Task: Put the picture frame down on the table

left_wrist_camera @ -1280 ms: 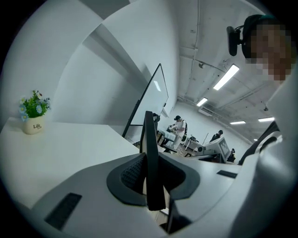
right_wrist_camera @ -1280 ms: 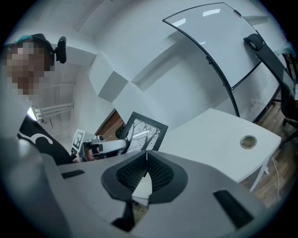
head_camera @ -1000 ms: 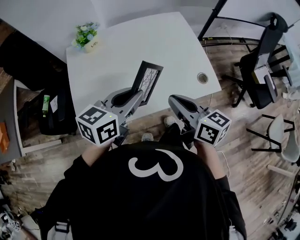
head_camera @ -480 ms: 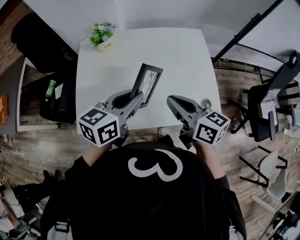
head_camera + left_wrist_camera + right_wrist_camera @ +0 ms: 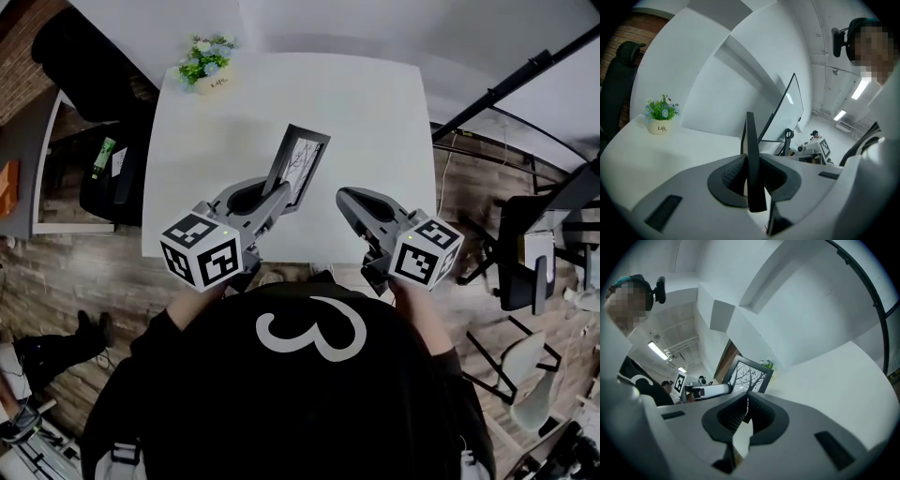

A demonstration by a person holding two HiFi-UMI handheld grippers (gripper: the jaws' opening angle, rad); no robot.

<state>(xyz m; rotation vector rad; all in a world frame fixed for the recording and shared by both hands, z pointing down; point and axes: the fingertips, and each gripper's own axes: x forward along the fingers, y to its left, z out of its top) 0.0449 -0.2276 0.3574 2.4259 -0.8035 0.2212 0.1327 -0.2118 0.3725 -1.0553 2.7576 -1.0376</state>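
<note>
Just above the table [image 5: 375, 112]: pinching the picture frame [image 5: 298, 167] by its near edge with the left gripper [image 5: 275, 200], long axis tilted up and away (right gripper [image 5: 349, 202] pressed together, empty, just beside).

The person [image 5: 309, 394] stood with both arms bent and reaching forward, side by side at much the same height. The left claw [image 5: 277, 194] was clamped tight on the near end of the picture frame [image 5: 298, 167], holding it upright. The right claw [image 5: 345, 198] hung just beside it, jaws pressed together on nothing.
</note>
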